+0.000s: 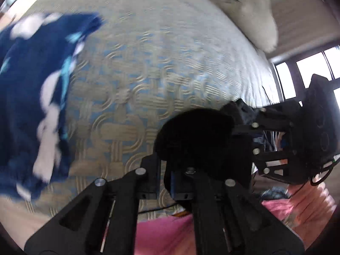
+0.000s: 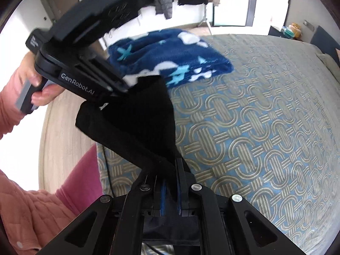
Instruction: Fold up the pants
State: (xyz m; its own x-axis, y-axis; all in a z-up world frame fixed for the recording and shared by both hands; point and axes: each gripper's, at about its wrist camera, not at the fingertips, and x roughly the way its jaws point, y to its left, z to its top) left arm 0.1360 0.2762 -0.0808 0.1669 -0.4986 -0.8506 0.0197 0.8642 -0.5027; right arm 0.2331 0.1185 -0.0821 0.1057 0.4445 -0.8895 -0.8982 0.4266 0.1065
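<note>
While the black fleece pants (image 2: 136,125) hang bunched between them, both claws are clamped on the fabric: right claw (image 2: 170,182), left claw (image 1: 167,170). Below lies the woven-pattern mattress (image 2: 255,127), with a fuzzy blue star-print blanket (image 2: 170,57) on it.

Matt black cloth pants (image 2: 136,123), fluffy blue fleece blanket (image 2: 170,55), textured woven bedspread (image 2: 265,127)

black fabric pants (image 2: 136,127): held between both grippers, above patterned woven bedspread (image 2: 255,127) | blue star-print fleece blanket (image 2: 167,57): far-left on bedspread
</note>
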